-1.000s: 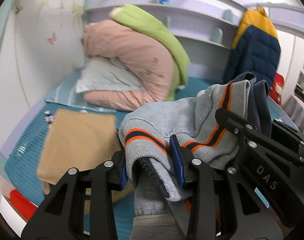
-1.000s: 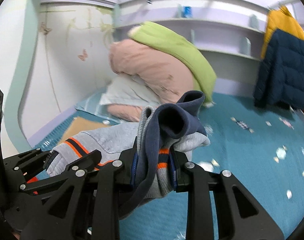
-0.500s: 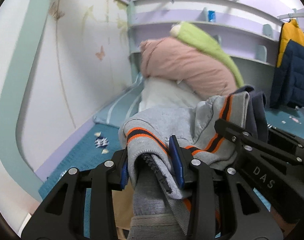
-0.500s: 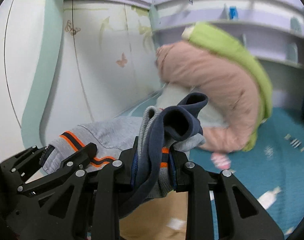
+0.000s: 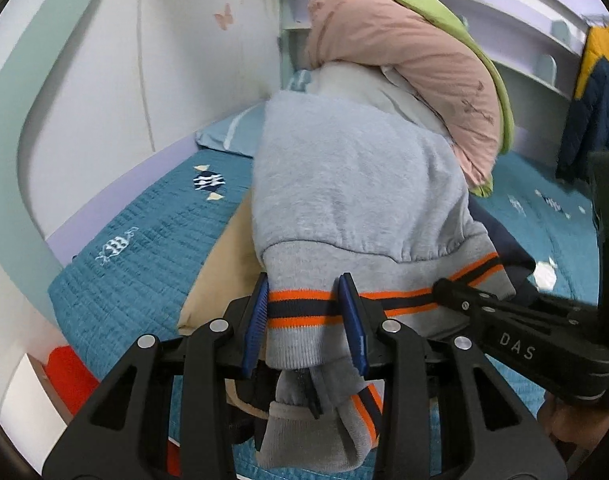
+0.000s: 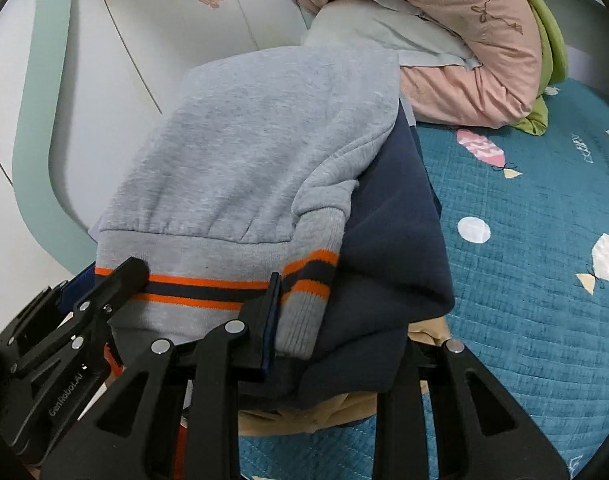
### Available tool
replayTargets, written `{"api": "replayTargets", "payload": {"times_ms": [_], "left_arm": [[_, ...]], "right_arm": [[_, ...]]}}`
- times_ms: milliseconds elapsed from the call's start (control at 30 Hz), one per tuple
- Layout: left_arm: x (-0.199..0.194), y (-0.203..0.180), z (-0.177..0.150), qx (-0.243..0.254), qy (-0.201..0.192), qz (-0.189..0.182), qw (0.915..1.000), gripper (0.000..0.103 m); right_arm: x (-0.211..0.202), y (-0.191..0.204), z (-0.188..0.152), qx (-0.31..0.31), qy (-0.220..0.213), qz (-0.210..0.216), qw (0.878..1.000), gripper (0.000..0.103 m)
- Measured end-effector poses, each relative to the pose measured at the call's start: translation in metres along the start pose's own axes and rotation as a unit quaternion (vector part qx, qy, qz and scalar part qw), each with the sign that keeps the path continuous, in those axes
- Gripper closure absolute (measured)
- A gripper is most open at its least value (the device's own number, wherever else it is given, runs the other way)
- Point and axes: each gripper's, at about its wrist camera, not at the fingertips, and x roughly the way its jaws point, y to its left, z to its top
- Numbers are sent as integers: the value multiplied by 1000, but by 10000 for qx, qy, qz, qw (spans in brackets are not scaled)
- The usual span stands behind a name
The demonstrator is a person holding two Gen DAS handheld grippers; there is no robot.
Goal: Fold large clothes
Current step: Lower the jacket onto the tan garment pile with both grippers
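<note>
Left gripper: blue pads pinch the striped ribbed hem of the grey sweatshirt at its left end; loose folds bunch below the jaws.

Sweatshirt body lies folded over, spread away from both grippers toward the pink quilt at the head of the bed. Its navy layer shows along the right edge. It sits over a tan folded garment near the wall-side edge of the teal bedspread.

Right gripper: clamped on the same hem's right end, grey rib and navy layer together between the jaws; the right pad is hidden under cloth.

Step in hand, by my reading: setting the folded bundle down on the tan garment, hem nearest the person.

Next move likely calls for lowering until the hem rests, then letting both jaws go together and drawing back without dragging the fold askew.
</note>
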Motion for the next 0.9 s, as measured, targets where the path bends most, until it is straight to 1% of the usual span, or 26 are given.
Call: {"api": "replayTargets", "payload": {"times_ms": [67, 100, 200, 267, 333, 400, 433, 500, 533, 567, 600, 667, 700, 767, 833, 867, 900], "left_arm": [[-5, 2, 7, 7, -120, 47, 9999, 68], [-7, 3, 13, 50, -135, 102, 9998, 68], [-12, 8, 32, 148, -334, 160, 9992, 68], [-11, 8, 43, 265, -335, 255, 9988, 68], [-6, 10, 48, 273, -179, 308, 9990, 68], [3, 12, 47, 205, 39, 191, 9996, 68], [6, 12, 45, 192, 111, 228, 9995, 68], [17, 10, 35, 220, 417, 237, 9986, 68], [21, 9, 30, 212, 518, 231, 9982, 68], [24, 7, 24, 223, 552, 210, 9980, 68], [24, 4, 19, 295, 532, 246, 9978, 68], [23, -2, 15, 442, 508, 342, 9971, 67], [22, -2, 15, 450, 498, 337, 9972, 67], [19, 1, 15, 306, 529, 242, 9978, 67], [15, 5, 14, 145, 563, 189, 9981, 67], [14, 6, 13, 81, 563, 170, 9982, 63], [12, 8, 12, 5, 551, 130, 9984, 60]], "right_arm": [[1, 1, 3, 152, 22, 183, 9997, 79], [-1, 5, 8, 291, 11, 342, 9990, 79], [-5, 22, 19, 326, -14, 703, 9970, 79], [-6, 34, 22, 291, -15, 823, 9962, 79], [2, 38, 19, 452, 127, 829, 9954, 79], [10, 33, 13, 540, 199, 637, 9963, 79], [14, 31, 11, 511, 229, 545, 9969, 79], [22, 24, 2, 483, 353, 340, 9976, 75], [22, 19, -2, 502, 384, 265, 9976, 70], [21, 17, -3, 510, 395, 219, 9977, 67], [18, 14, -4, 483, 381, 192, 9979, 65], [9, 14, -6, 311, 308, 53, 9990, 58], [0, 14, -7, 252, 215, -22, 9994, 57], [-17, 15, -10, 197, 36, -161, 9997, 55], [-42, 20, -10, 59, -302, -415, 9987, 55], [-52, 21, -7, -42, -520, -552, 9971, 55], [-61, 25, -5, -167, -713, -581, 9956, 55]]}}
